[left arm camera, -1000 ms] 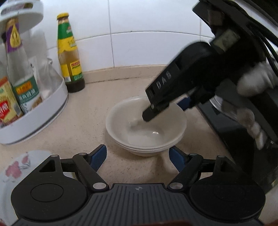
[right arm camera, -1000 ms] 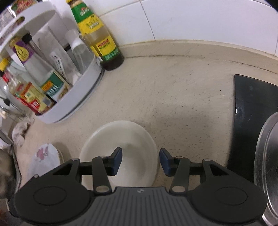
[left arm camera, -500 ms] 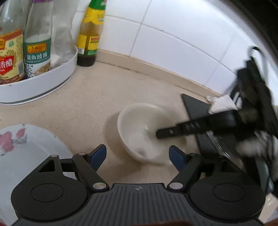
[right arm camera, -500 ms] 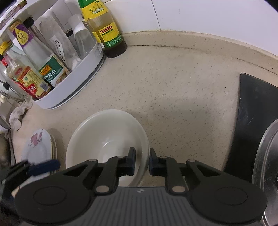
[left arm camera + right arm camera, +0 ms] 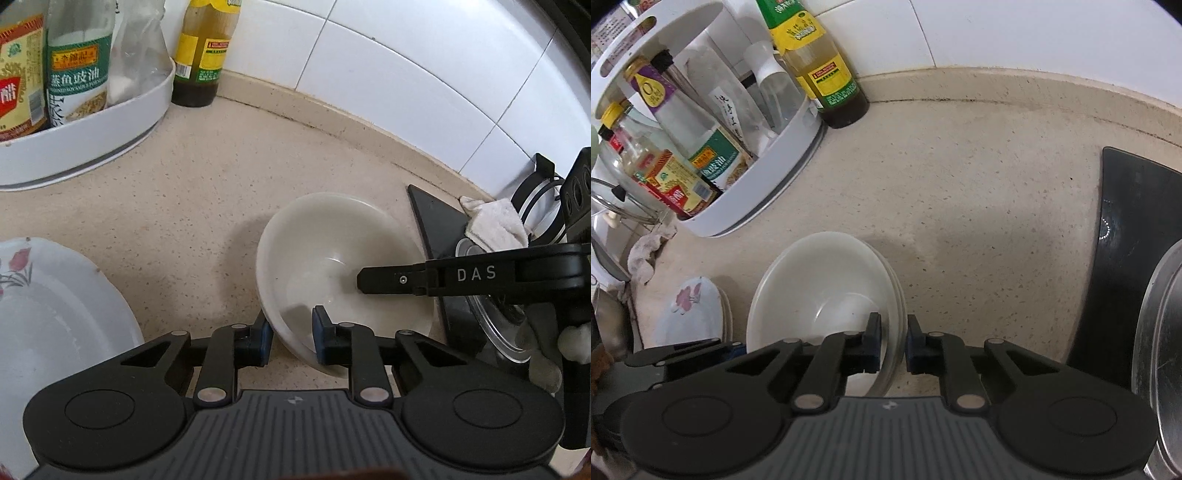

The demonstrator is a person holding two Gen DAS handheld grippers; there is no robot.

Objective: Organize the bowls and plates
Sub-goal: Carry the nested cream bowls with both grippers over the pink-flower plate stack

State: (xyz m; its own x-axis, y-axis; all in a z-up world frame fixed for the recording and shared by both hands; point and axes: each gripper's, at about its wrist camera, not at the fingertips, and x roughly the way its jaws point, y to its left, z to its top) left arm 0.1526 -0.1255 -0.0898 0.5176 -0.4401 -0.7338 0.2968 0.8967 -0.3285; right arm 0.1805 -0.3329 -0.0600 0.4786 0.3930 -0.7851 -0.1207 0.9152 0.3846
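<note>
On counter, left gripper (image 5: 290, 341) and right gripper (image 5: 892, 345) — both clamping bowl stack (image 5: 827, 288) rims.

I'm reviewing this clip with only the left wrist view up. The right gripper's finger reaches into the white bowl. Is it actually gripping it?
Observer: Yes. In the right wrist view, the right gripper is shut on the rim, with one finger inside and one outside.
Operator: Is it just one bowl?
Observer: No, it is a bowl stack. Several nested rims show along its right edge.
Operator: And the floral plate?
Observer: The floral plate lies on at least one more plate, to the left of the stack.
</note>
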